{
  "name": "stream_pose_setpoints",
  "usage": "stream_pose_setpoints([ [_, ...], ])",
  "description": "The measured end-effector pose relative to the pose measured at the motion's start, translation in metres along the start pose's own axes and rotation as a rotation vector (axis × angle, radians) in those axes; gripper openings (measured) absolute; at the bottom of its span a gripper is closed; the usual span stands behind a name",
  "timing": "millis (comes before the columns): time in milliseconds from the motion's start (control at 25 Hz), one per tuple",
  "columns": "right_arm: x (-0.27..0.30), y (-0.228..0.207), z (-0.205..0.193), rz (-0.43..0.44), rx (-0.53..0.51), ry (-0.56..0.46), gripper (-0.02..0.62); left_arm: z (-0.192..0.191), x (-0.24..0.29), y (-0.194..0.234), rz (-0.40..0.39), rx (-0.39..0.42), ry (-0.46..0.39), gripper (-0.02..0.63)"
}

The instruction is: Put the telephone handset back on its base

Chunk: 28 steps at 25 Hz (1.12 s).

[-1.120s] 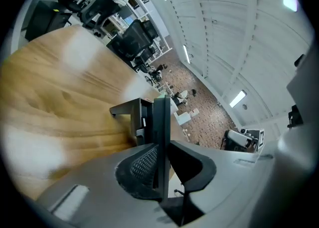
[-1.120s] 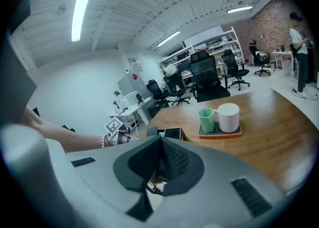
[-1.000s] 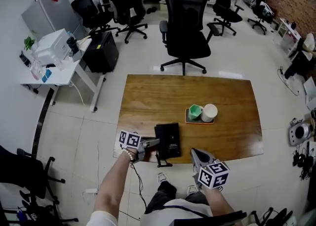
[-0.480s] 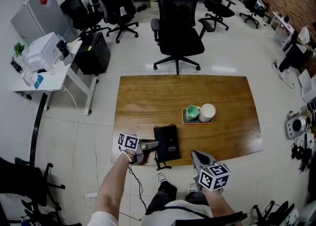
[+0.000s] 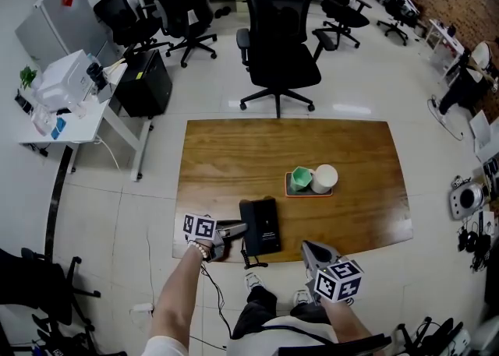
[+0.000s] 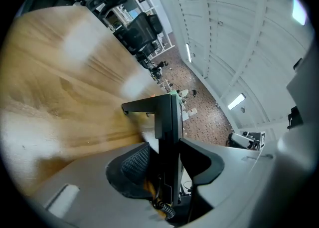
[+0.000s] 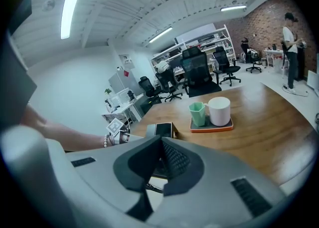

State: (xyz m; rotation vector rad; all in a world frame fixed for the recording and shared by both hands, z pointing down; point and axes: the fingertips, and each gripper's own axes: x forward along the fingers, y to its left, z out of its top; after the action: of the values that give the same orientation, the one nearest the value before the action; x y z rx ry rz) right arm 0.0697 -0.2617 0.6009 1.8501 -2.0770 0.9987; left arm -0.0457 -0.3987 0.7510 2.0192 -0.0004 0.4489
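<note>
The black telephone lies on the wooden table near its front edge. Its handset stands between the jaws of my left gripper, which reaches in from the phone's left side. Those jaws have just been opening: the handset is still between them, with a gap beside the left pad. A coiled cord hangs below it. My right gripper hovers off the table's front edge, right of the phone, shut on nothing; in its own view the right gripper points at the telephone.
An orange tray holds a green cup and a white mug just behind the phone to the right. Black office chairs stand beyond the table, and a white desk at far left.
The left gripper has sunk a little at the phone's left edge with the handset. The right gripper has stayed where it was.
</note>
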Motion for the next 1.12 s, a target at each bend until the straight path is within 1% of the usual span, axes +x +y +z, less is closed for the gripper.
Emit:
stream_pose_setpoints([
  [120, -0.002, -0.001, 0.000, 0.016, -0.010, 0.003, 0.012, 0.000, -0.002, 0.005, 0.085, 0.027, -0.020, 0.217],
  [200, -0.003, -0.001, 0.002, 0.030, -0.018, 0.005, 0.011, 0.001, -0.006, 0.006, 0.162, 0.060, -0.046, 0.238],
  [240, -0.003, -0.001, 0.003, 0.038, -0.021, 0.004, 0.011, 0.002, -0.009, 0.007, 0.202, 0.073, -0.070, 0.238],
  [320, -0.004, -0.002, 0.005, 0.053, -0.027, 0.000, 0.011, 0.009, -0.021, 0.003, 0.269, 0.084, -0.155, 0.238],
  [440, -0.006, -0.007, 0.007, 0.074, -0.036, -0.005, 0.011, 0.019, -0.048, -0.018, 0.317, 0.076, -0.335, 0.238],
  [520, -0.010, -0.012, 0.010, 0.085, -0.040, -0.009, 0.012, 0.019, -0.067, -0.039, 0.351, 0.085, -0.442, 0.235],
  [640, -0.018, -0.019, 0.016, 0.101, -0.046, -0.023, 0.012, 0.009, -0.096, -0.074, 0.431, 0.111, -0.568, 0.180],
  [680, -0.021, -0.020, 0.018, 0.108, -0.048, -0.029, 0.012, 0.003, -0.105, -0.086, 0.464, 0.125, -0.602, 0.136],
  [720, -0.024, -0.021, 0.020, 0.115, -0.050, -0.036, 0.011, -0.004, -0.112, -0.097, 0.499, 0.138, -0.629, 0.067],
  [760, -0.026, -0.022, 0.022, 0.124, -0.053, -0.043, 0.011, -0.011, -0.118, -0.108, 0.536, 0.148, -0.650, 0.023],
  [800, -0.029, -0.023, 0.022, 0.133, -0.056, -0.048, 0.011, -0.020, -0.121, -0.118, 0.569, 0.153, -0.664, 0.006],
  [960, -0.040, -0.021, 0.019, 0.183, -0.076, -0.058, 0.011, -0.054, -0.119, -0.160, 0.668, 0.143, -0.718, 0.006],
  [1120, -0.056, -0.014, 0.011, 0.246, -0.099, -0.063, 0.011, -0.082, -0.107, -0.202, 0.764, 0.182, -0.763, 0.006],
])
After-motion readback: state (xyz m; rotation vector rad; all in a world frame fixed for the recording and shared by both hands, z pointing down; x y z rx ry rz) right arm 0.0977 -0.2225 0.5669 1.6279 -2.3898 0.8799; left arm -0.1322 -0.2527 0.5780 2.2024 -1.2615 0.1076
